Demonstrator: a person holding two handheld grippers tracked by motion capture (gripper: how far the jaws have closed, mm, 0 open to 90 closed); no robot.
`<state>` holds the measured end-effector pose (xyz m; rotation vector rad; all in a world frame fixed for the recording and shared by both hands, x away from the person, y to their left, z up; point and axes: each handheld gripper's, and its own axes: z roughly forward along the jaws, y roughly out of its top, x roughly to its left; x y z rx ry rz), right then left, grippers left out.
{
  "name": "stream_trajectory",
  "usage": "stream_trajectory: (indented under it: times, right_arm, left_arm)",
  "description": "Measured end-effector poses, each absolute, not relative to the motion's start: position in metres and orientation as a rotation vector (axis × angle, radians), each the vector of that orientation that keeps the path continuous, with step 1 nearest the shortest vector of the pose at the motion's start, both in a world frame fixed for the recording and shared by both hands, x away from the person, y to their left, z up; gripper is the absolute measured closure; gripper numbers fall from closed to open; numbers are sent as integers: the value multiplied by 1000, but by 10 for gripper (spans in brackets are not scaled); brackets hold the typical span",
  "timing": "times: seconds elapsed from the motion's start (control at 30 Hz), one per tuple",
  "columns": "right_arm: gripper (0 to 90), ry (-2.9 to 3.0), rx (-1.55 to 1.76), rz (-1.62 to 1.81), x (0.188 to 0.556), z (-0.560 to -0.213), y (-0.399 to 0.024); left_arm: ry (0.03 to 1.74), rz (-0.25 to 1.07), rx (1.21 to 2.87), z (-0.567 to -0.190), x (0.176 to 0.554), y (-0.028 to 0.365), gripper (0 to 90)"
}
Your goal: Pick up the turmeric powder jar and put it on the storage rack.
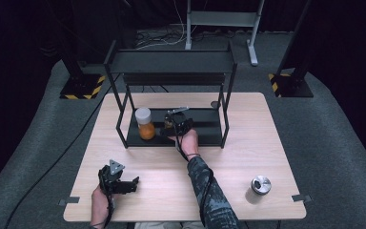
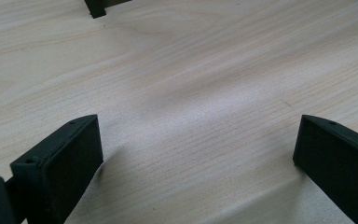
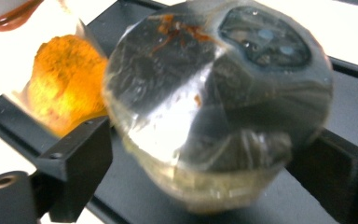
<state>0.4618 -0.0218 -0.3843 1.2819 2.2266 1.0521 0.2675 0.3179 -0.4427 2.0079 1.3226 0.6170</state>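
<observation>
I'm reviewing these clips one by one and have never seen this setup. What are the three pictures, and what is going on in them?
A person sits at a wooden table and holds a hand-held two-jaw gripper in each hand. The high view looks down from above; the other two pictures come from cameras riding on the grippers. On the table stands a black metal shelf rack with an orange-filled jar on its lower shelf, and a small silver-lidded jar sits near the right edge. The left gripper rests open over bare wood. The right gripper reaches into the rack; its view shows a clear glass jar between its jaws beside the orange one. Whether the pads press on it is unclear.
</observation>
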Motion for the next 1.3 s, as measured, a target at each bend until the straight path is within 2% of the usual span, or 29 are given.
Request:
stream_trajectory:
  times: [0.37, 0.77, 1.3]
  right_arm:
    - [44, 2299, 1284, 998, 449, -374, -33]
    - [34, 2327, 1287, 995, 416, -379, -59]
    - [0, 2348, 1247, 1020, 332, -407, -96]
  left_arm:
    - [1322, 618, 2008, -443, 267, 318, 10]
    - [1322, 620, 2009, -443, 267, 318, 10]
    - [1320, 621, 2011, -443, 267, 318, 9]
